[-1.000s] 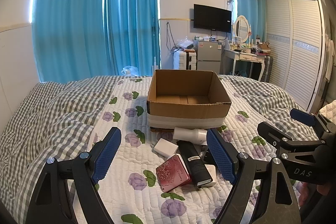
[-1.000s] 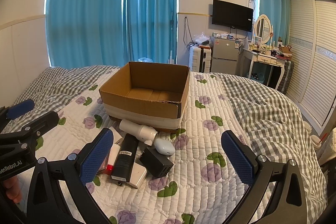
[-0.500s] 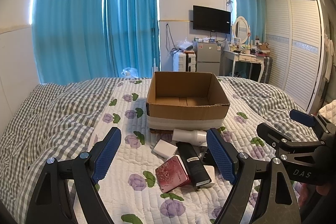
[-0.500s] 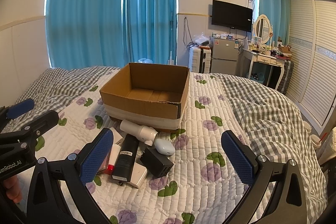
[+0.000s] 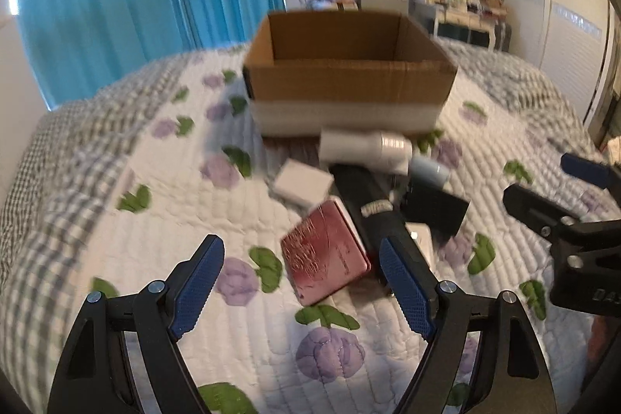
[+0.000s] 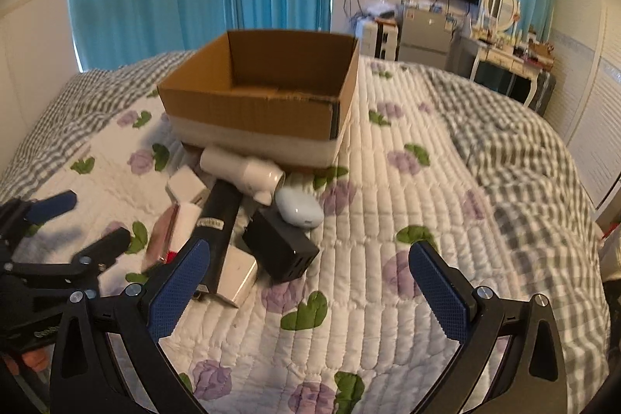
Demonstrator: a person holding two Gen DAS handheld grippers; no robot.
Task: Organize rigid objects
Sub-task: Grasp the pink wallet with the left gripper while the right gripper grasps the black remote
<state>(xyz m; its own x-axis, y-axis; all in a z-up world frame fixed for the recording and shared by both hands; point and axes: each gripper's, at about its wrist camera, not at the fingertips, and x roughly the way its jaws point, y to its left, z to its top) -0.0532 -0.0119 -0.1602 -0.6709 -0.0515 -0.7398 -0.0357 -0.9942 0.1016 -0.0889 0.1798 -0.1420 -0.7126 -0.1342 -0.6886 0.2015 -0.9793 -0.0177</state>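
Both wide open, gripping nothing: left claw [image 5: 300,282] low over the bed [image 5: 116,243], red case [image 5: 325,253] between its fingers; right claw [image 6: 310,288] above bare quilt. Clutter at 12 o'clock from the left claw: white bottle [image 5: 363,148], black tube [image 5: 368,208], black charger [image 6: 280,248], pale pod [image 6: 299,207]. Beyond, at 12 again, open box [image 5: 349,84].

Cluttered gadgets [image 6: 248,220] before open box [image 6: 264,96]
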